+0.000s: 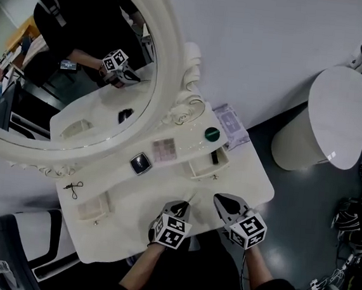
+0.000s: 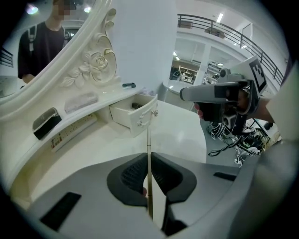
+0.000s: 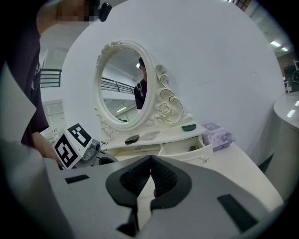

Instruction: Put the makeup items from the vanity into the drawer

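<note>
On the vanity shelf lie a black compact, a pink palette and a round green item. The small right drawer stands open with a dark stick inside. The left gripper view shows the same drawer, the stick and the compact. My left gripper hangs over the front of the white tabletop, jaws shut and empty. Beside it, my right gripper is also shut on nothing and points at the drawer.
An eyelash curler lies on the shelf's left end, above a closed left drawer. A lavender tissue pack sits at the back right. A round white stool stands right of the vanity, with cables and gear on the floor.
</note>
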